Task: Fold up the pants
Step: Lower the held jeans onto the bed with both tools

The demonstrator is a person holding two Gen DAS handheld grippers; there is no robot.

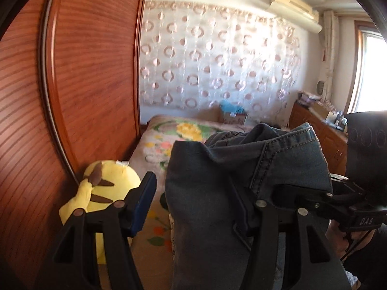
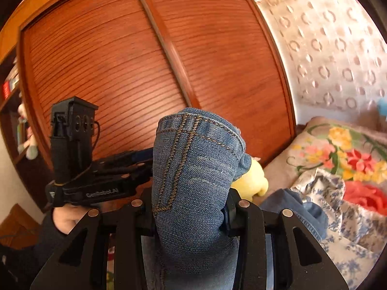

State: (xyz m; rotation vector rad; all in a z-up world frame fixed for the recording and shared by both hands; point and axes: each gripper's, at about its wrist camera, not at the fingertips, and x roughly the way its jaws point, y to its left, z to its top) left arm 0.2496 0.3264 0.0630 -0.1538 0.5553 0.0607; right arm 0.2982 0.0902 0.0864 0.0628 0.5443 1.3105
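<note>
Left wrist view: the left gripper (image 1: 198, 193) has denim pants (image 1: 241, 169) bunched between its fingers, blue left pad (image 1: 142, 205) apparently clear, so grip uncertain. Pants hang lifted above the bed (image 1: 154, 137).

Right wrist view: the right gripper (image 2: 191, 210) is clamped on a seamed fold, left gripper just beside; long axis hidden.

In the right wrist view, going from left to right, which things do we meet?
Bookshelf → left gripper → jeans → yellow plush toy → floral blanket.
</note>
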